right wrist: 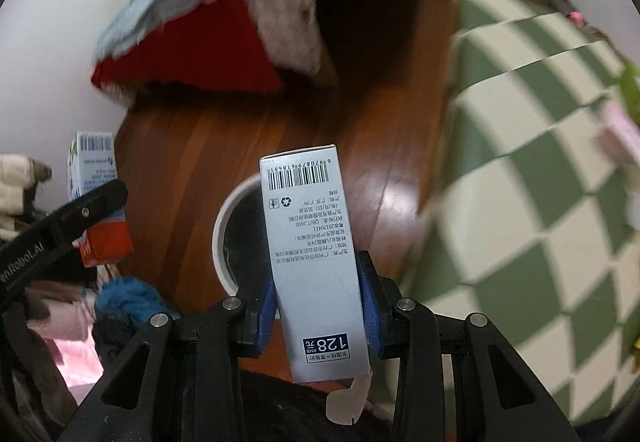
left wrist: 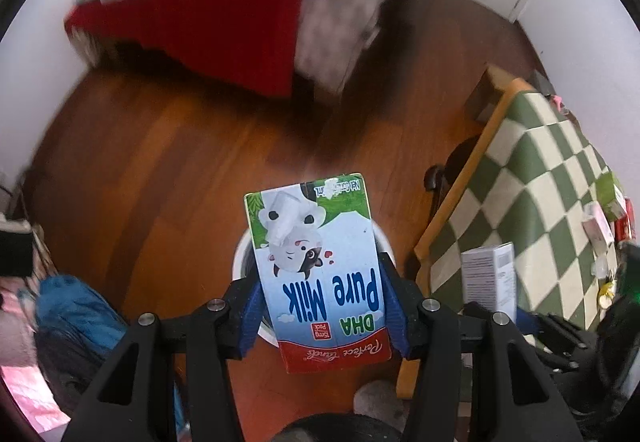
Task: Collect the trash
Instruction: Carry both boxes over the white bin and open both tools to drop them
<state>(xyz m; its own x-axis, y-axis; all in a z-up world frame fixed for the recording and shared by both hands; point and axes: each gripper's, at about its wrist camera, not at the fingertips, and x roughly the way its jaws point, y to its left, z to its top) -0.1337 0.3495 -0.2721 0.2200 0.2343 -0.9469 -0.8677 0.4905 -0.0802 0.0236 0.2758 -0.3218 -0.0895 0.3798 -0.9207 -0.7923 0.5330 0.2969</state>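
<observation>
My left gripper is shut on a blue-and-white "Pure Milk" carton, its blue pads pressing both sides. The carton hangs upside down over the white rim of a round bin on the wood floor. My right gripper is shut on a tall grey-white box with a barcode and a price label. That box also hangs above the bin, whose dark inside shows behind it. In the right wrist view the milk carton appears at the left. In the left wrist view the box appears at the right.
A table with a green-and-cream checked cloth stands close on the right, with small packets at its far edge. A blurred heap of light-blue and red fabric lies ahead. Blue and pink clothes are piled at lower left.
</observation>
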